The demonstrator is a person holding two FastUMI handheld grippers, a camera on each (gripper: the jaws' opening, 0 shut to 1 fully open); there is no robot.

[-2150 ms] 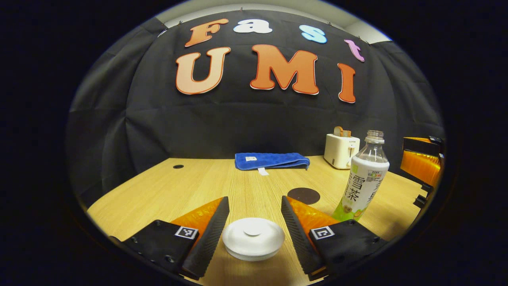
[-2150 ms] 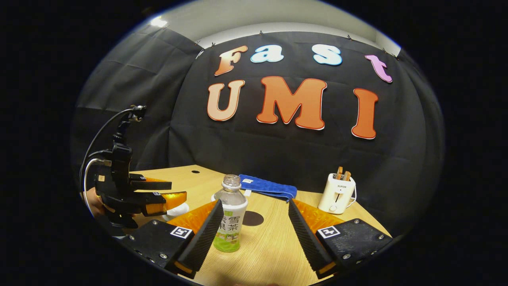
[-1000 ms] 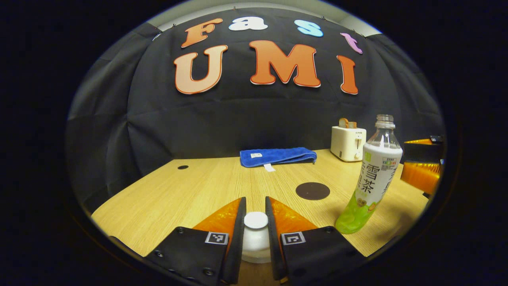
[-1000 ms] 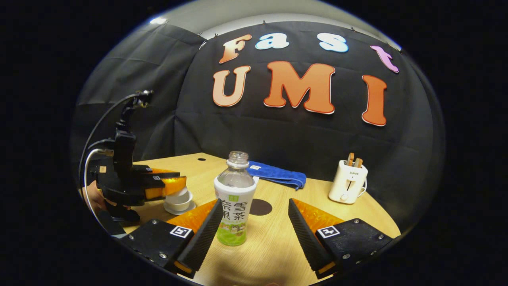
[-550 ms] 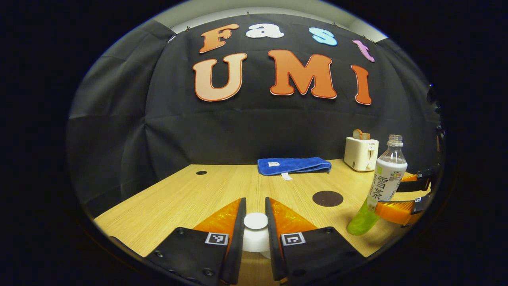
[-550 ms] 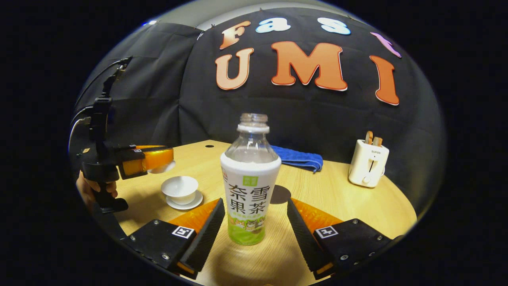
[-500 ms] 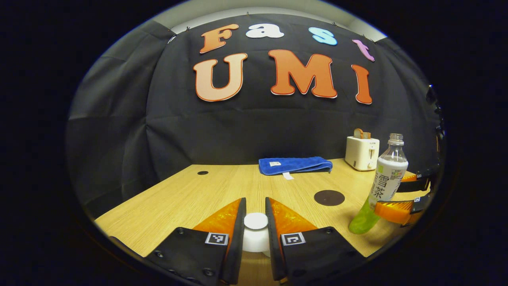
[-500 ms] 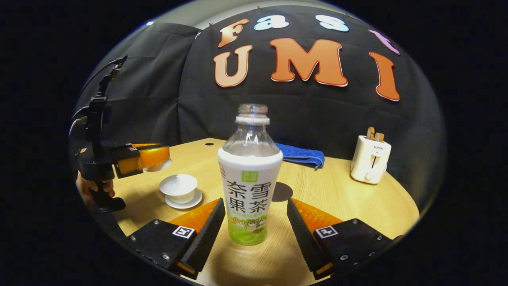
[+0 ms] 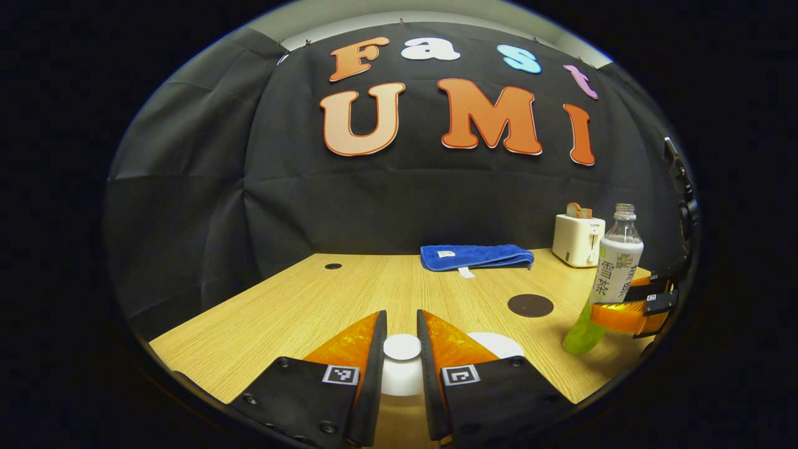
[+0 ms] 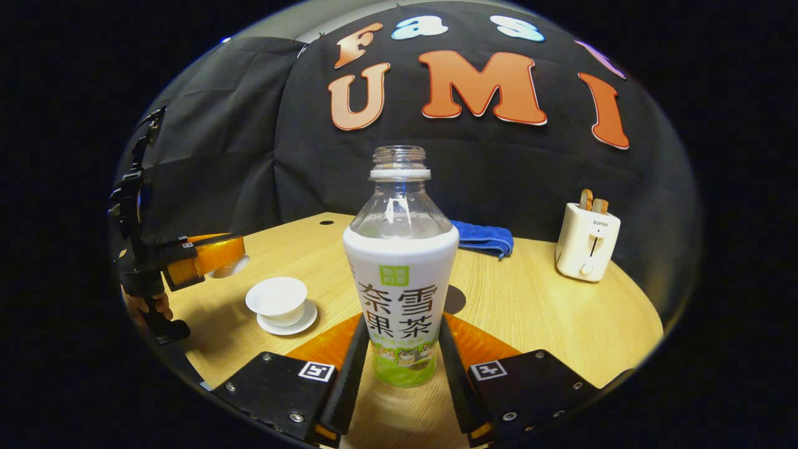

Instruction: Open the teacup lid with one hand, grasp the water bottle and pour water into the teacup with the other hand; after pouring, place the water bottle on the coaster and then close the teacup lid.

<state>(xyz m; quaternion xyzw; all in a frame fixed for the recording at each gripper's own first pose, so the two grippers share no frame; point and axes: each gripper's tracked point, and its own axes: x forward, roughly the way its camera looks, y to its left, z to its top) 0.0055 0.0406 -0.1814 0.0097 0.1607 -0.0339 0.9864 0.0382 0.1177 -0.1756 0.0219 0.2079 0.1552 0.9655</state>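
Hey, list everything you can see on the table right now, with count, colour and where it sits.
water bottle: one, clear with white and green label, uncapped, upright near front of table.
teacup: one, white, open, on its saucer, left of bottle.
teacup lid: one, white, lifted off the cup.
coaster: one, dark round, behind bottle.
towel: one, blue, folded, at back.
toaster: one, white, back right, holding toast.
left hand-held gripper: shut on the lid's knob.
right hand-held gripper: closed around the bottle's base.
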